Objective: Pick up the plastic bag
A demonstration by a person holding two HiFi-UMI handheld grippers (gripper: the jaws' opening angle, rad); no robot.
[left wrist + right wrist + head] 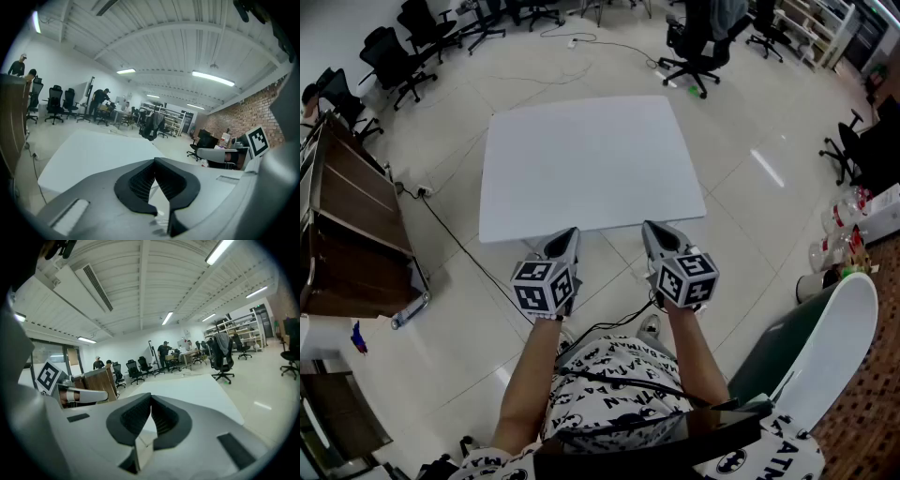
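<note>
No plastic bag shows in any view. A bare white table [591, 159] stands on the tiled floor ahead of me. My left gripper [567, 236] hovers at the table's near edge, left of centre, and my right gripper [651, 231] hovers level with it to the right. In the left gripper view, the left gripper [154, 162] has its dark ribbed pads meeting at the tips with nothing between them. The right gripper [151, 399] looks the same in its own view: jaws together and empty. Both point out over the tabletop [93, 154].
A wooden desk [347, 225] stands at the left, with a cable [459, 239] running across the floor from it. Black office chairs [698, 52] ring the far side. A white chair back [830, 347] and bottles [844, 230] sit at the right. People stand far off [164, 350].
</note>
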